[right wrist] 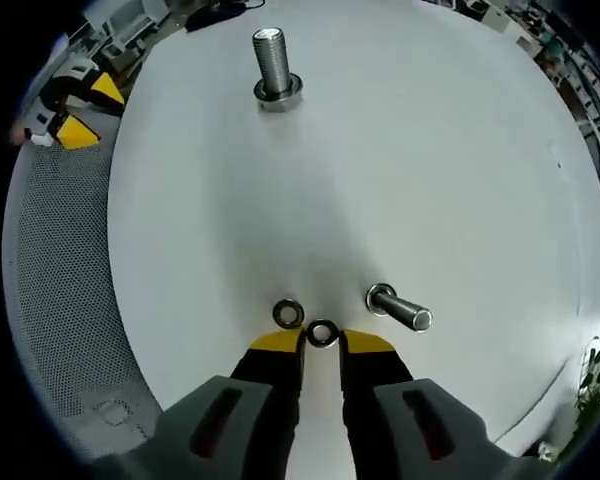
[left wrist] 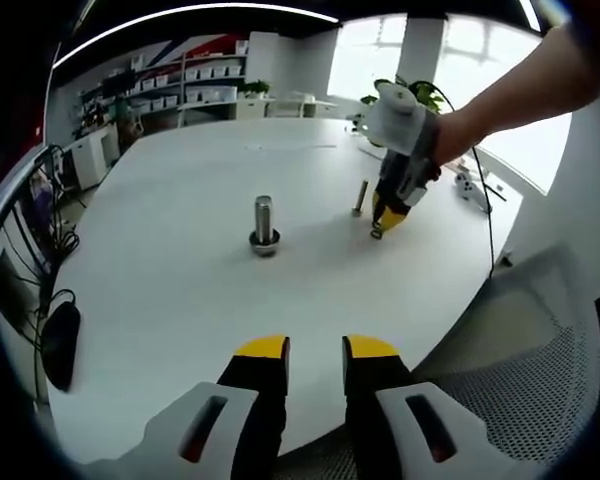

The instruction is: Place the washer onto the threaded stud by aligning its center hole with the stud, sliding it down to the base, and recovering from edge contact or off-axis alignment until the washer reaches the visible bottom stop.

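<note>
In the right gripper view, a small steel washer (right wrist: 322, 333) lies flat on the white table between the yellow tips of my right gripper (right wrist: 322, 342), whose jaws are pinched in on its rim. A second washer (right wrist: 288, 314) lies just left of it. A small threaded stud (right wrist: 398, 308) stands close on the right. Far ahead, a thick threaded stud (right wrist: 273, 62) stands upright with a ring at its base. In the left gripper view, the thick stud (left wrist: 264, 222) and the small stud (left wrist: 360, 197) stand mid-table. The right gripper (left wrist: 388, 218) points down beside the small stud. My left gripper (left wrist: 316, 350) hovers open at the near edge.
The round white table (left wrist: 180, 290) has a mesh chair (left wrist: 520, 380) at its near right edge. A person's arm (left wrist: 520, 95) holds the right gripper. A black mouse (left wrist: 60, 340) and cables lie at the left edge. The left gripper (right wrist: 75, 110) appears over the mesh seat.
</note>
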Motion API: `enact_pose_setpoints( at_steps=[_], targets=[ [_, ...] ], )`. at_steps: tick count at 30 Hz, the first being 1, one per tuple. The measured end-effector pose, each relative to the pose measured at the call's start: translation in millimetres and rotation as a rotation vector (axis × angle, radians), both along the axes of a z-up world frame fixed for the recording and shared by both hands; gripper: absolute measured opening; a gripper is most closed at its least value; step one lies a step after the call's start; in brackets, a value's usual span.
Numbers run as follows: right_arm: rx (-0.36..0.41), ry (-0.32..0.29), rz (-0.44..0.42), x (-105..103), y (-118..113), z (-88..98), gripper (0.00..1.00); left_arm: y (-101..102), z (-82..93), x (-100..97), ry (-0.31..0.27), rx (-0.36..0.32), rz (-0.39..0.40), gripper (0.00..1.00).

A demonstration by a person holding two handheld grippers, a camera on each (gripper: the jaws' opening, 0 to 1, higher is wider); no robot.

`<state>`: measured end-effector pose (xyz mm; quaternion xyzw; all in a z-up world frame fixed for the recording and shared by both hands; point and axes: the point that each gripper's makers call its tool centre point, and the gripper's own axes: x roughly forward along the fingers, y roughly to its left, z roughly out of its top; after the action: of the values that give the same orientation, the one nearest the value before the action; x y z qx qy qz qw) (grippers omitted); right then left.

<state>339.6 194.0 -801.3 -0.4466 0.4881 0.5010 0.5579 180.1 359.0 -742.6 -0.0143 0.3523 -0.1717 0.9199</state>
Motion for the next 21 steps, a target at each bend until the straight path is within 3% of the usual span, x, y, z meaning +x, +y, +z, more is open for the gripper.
enact_pose_setpoints(
  at_steps=[9,14,21],
  targets=[
    [-0.03,-0.002,-0.026,0.6,0.9,-0.5,0.15,-0.6,-0.2,-0.2,0.001,0.0,-0.002,0.19],
    [-0.038,-0.032,-0.031,-1.5,1.5,-0.1,0.15,-0.4,-0.6,-0.5,0.004,0.001,0.0,0.18],
    [0.031,-0.06,-0.08,-1.4,1.2,3.1,0.13,-1.1,-1.1,-1.6,0.006,0.0,-0.002,0.18]
  ],
)
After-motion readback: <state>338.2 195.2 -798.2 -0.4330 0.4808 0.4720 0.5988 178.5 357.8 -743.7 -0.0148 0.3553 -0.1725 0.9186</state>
